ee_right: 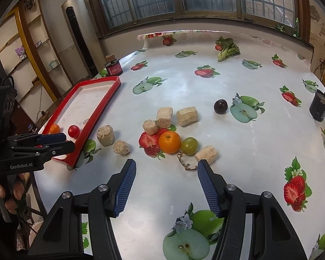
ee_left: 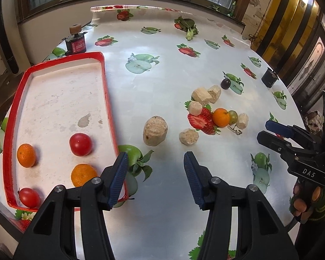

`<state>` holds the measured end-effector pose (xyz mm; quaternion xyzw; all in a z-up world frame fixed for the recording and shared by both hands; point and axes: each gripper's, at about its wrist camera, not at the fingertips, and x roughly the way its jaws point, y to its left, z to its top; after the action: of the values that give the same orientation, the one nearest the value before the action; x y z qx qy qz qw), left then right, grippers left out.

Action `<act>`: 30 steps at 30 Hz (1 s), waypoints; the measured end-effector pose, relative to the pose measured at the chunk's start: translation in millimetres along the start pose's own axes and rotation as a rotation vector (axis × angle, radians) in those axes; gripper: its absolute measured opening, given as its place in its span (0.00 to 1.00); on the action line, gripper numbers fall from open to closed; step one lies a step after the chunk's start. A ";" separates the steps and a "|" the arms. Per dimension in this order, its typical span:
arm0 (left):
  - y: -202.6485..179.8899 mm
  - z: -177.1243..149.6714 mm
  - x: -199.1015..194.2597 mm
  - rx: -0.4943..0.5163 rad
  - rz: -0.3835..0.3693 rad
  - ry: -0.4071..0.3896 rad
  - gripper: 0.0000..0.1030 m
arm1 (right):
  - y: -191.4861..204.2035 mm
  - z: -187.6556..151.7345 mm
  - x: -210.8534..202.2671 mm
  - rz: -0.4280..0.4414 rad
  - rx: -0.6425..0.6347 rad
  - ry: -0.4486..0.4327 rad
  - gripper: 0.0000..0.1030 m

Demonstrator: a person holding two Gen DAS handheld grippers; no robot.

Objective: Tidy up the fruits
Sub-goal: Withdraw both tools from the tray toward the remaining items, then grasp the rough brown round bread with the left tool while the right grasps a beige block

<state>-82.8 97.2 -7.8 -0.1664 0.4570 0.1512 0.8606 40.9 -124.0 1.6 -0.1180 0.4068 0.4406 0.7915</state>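
A red-rimmed tray [ee_left: 105, 80] lies at the left and holds two oranges [ee_left: 26, 155] and two red tomatoes [ee_left: 80, 144]. On the table an orange [ee_right: 169, 142], a green grape [ee_right: 189, 145] and a dark plum [ee_right: 220, 106] lie loose. My left gripper [ee_left: 155, 164] is open and empty, beside the tray's near right corner. My right gripper [ee_right: 166, 172] is open and empty, just short of the orange and grape. The tray also shows in the right wrist view [ee_right: 101, 104].
Several beige cork-like chunks [ee_right: 105, 135] lie around the loose fruit, with a bare grape stem [ee_right: 185, 162]. A red jar [ee_left: 75, 43] stands behind the tray. A black cup [ee_right: 319, 107] stands at the right edge. A leafy vegetable [ee_right: 227, 51] lies at the far side.
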 end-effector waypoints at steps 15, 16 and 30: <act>-0.6 20.2 39.0 0.012 -0.019 0.028 0.50 | -22.2 44.0 50.3 -0.029 0.046 -0.008 0.58; -0.4 21.9 41.8 0.015 -0.021 0.032 0.50 | -24.0 47.4 57.3 -0.033 0.046 0.001 0.56; 2.2 28.2 76.6 0.016 -0.050 0.071 0.36 | -43.6 60.7 120.3 -0.030 0.047 0.082 0.36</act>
<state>-21.8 119.4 -57.5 -0.1760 0.4841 0.1197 0.8487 142.1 -43.9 -56.9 -0.1231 0.4472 0.4139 0.7833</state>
